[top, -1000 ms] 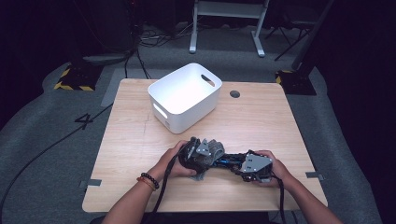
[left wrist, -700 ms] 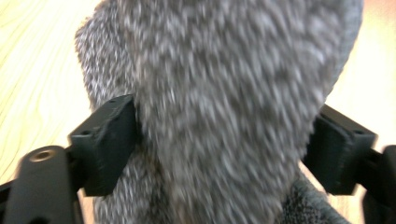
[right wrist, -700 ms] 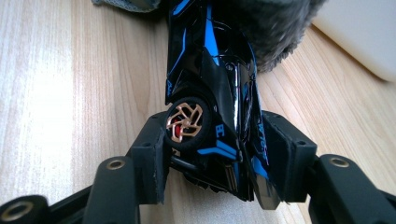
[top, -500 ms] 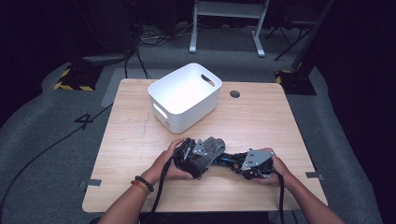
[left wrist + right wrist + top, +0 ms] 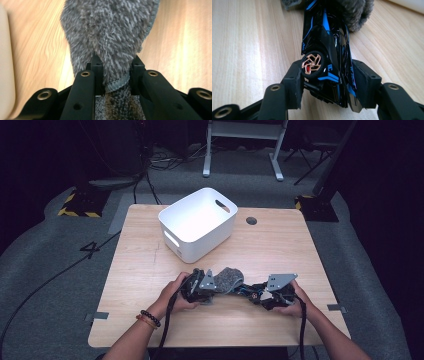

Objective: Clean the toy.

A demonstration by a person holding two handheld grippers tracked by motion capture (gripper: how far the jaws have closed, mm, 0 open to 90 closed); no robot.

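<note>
While both hands rest near the front edge, the wooden counter point(image 5: 280, 245) carries everything; it is the biggest thing here; a white bin point(image 5: 197, 222) with handle holes stands on it toward the far side, well apart from the hands and a bit to the left; a small dark hole point(image 5: 251, 220) sits in the counter beside the bin.

Next comes the fuzzy grey cloth point(image 5: 228, 279); it lies on the counter between the two hands, near the front; the left tool point(image 5: 210, 287) has just been closing its jaws, and in the left gripper view they pinch a bunched fold of the cloth point(image 5: 110, 37) between them, hem and all; the rest of the cloth spreads out ahead on the wood.

Then the small black and blue toy car point(image 5: 250, 292); the right tool point(image 5: 257, 296) grips it by its sides, jaws partly open around its body; in the right gripper view the car point(image 5: 327, 45) is tipped on its side, one coppery wheel point(image 5: 311, 64) faces the camera, and its nose touches the grey cloth; a beaded bracelet point(image 5: 149, 318) sits on the left wrist.
</note>
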